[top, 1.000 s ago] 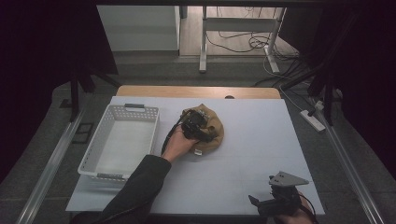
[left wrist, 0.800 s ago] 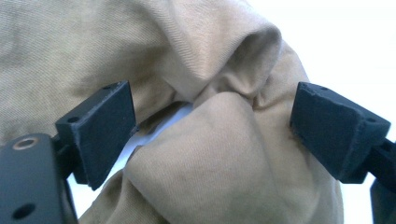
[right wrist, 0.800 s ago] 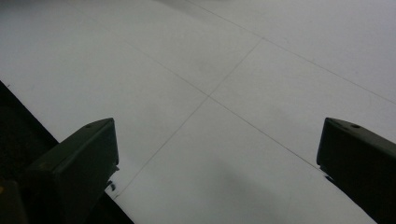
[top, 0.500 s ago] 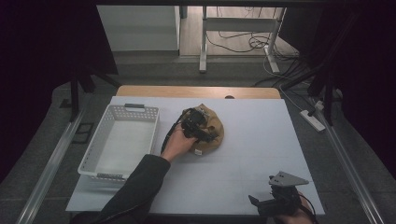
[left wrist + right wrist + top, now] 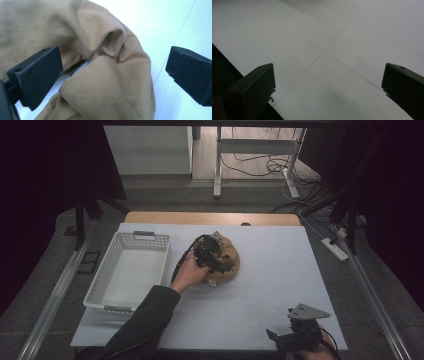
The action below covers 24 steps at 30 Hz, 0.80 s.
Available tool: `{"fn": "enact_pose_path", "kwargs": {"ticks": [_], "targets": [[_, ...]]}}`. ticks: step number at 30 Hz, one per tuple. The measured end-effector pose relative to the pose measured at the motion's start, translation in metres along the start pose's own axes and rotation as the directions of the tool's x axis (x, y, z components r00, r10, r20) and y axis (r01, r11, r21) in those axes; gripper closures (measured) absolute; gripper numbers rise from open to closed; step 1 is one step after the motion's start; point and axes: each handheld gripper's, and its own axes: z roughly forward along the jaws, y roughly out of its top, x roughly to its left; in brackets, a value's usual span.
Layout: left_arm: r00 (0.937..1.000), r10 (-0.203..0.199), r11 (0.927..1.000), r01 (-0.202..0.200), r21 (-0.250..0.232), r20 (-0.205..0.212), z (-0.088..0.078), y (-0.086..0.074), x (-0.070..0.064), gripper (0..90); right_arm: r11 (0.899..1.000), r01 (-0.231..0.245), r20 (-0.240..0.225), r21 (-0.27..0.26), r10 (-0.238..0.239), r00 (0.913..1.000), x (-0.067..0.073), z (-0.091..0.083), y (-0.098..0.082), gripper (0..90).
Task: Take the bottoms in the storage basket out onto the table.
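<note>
A crumpled tan cloth (image 5: 231, 266) lies in a heap on the white table (image 5: 280, 270), just right of the basket. My left gripper (image 5: 214, 256) is held down over the cloth by a hand in a dark sleeve. In the left gripper view its jaws have just been opening and now stand wide, with folds of the cloth (image 5: 100, 85) between them and the left gripper (image 5: 112, 60) pads not pressing on it. My right gripper (image 5: 280, 337) rests at the table's near right edge. In its own view the right gripper (image 5: 327, 72) is open over bare table.
A white perforated basket (image 5: 100, 285) stands at the left of the table, with nothing seen inside. A wooden strip (image 5: 210, 217) runs along the far edge. Dark floor with cables and a power strip (image 5: 335, 249) lies beyond.
In the high view the left hand and gripper stay over the cloth with hardly any shift. The right gripper has not moved.
</note>
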Motion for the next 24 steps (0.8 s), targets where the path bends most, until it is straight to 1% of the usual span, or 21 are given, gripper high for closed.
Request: {"fn": "enact_pose_path", "kwargs": {"ticks": [4,8,10,11,12,15,16,24], "targets": [[0.9999,0.014,0.9999,-0.013,-0.006,0.006,-0.002,0.000,-0.001,0.2,1.000,0.001,0.002,0.002,-0.001,1.0000,0.000,0.000,0.000,0.0],[0.9991,0.042,0.9990,-0.042,-0.015,0.005,-0.005,0.000,-0.003,0.0,1.000,0.001,0.002,0.002,-0.001,1.0000,0.000,0.000,0.000,0.0],[0.9985,0.054,0.9984,-0.054,-0.014,0.004,-0.007,0.000,-0.004,0.0,1.000,0.002,0.002,0.003,-0.002,1.0000,0.000,0.000,0.000,0.0],[0.9985,0.054,0.9984,-0.054,-0.014,0.006,-0.007,0.000,-0.004,0.0,1.000,0.002,0.003,0.003,-0.002,1.0000,0.000,0.000,0.000,0.0],[0.9978,0.067,0.9978,-0.067,-0.005,0.007,-0.008,0.000,-0.005,0.0,1.000,0.001,0.002,0.002,-0.001,1.0000,0.000,0.000,0.000,0.0],[0.9959,0.090,0.9959,-0.090,-0.006,-0.009,-0.009,0.000,-0.006,0.0,1.000,0.002,0.002,0.003,-0.002,1.0000,0.000,0.000,0.000,0.0],[0.9955,0.094,0.9955,-0.094,-0.007,-0.008,-0.010,0.001,-0.007,0.0,1.000,0.002,0.002,0.003,-0.002,1.0000,0.000,0.000,0.000,0.0],[0.9956,0.093,0.9956,-0.092,-0.018,0.017,-0.017,0.001,-0.010,0.0,1.000,0.002,0.003,0.003,-0.002,1.0000,0.000,0.000,0.000,0.0]]}}
